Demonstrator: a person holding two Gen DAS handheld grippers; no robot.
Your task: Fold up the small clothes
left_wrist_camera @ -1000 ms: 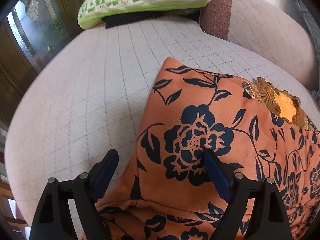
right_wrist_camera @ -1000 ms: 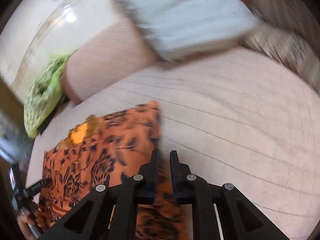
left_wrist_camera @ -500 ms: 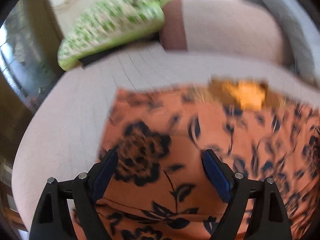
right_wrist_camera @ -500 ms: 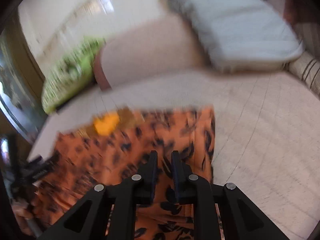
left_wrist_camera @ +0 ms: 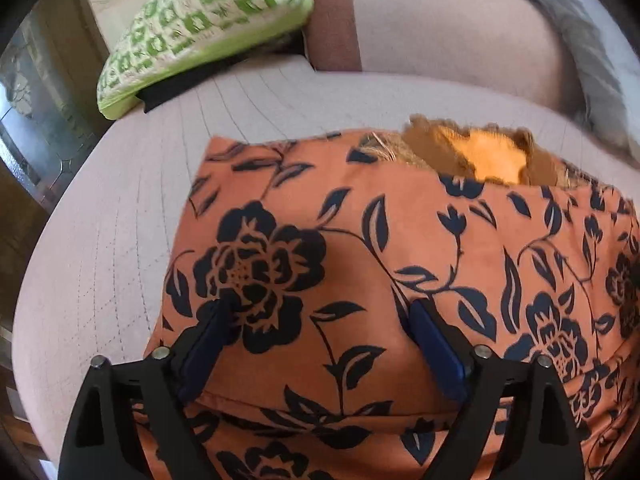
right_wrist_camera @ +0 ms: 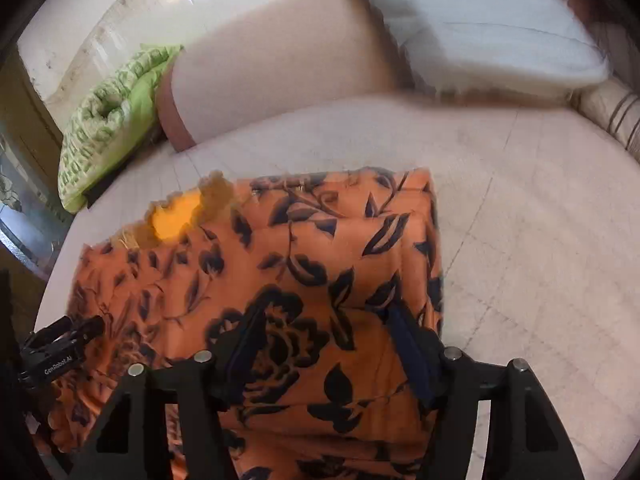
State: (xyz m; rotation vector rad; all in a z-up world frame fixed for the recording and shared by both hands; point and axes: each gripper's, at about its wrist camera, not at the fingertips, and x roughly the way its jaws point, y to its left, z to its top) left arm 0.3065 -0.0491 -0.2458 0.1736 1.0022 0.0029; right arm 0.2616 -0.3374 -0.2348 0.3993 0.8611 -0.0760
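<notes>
An orange garment with dark blue flowers [left_wrist_camera: 400, 248] lies folded on the pale quilted seat [left_wrist_camera: 120, 220]. A golden-yellow neck piece [left_wrist_camera: 492, 156] shows at its far edge. My left gripper [left_wrist_camera: 320, 320] hovers over the garment's near left part. Its jaws are wide and still opening, with flat cloth below and nothing pinched. In the right wrist view the same garment [right_wrist_camera: 320, 240] fills the lower middle. My right gripper [right_wrist_camera: 326, 336] is over its near right part, its jaws opening, and the pads press on nothing. The left gripper [right_wrist_camera: 60, 344] shows at the garment's left edge.
A green patterned cushion [left_wrist_camera: 200, 28] leans at the back left against the seat's backrest [left_wrist_camera: 440, 32]. A white pillow [right_wrist_camera: 480, 28] and a striped cushion [right_wrist_camera: 612, 116] lie at the back right. A dark cabinet with glass [left_wrist_camera: 36, 128] stands to the left. Bare seat [right_wrist_camera: 540, 260] lies right of the garment.
The right gripper was shut on the garment's edge and its jaws have now parted, letting the cloth go. Both views have swung, and the garment now lies squarer in front of both grippers.
</notes>
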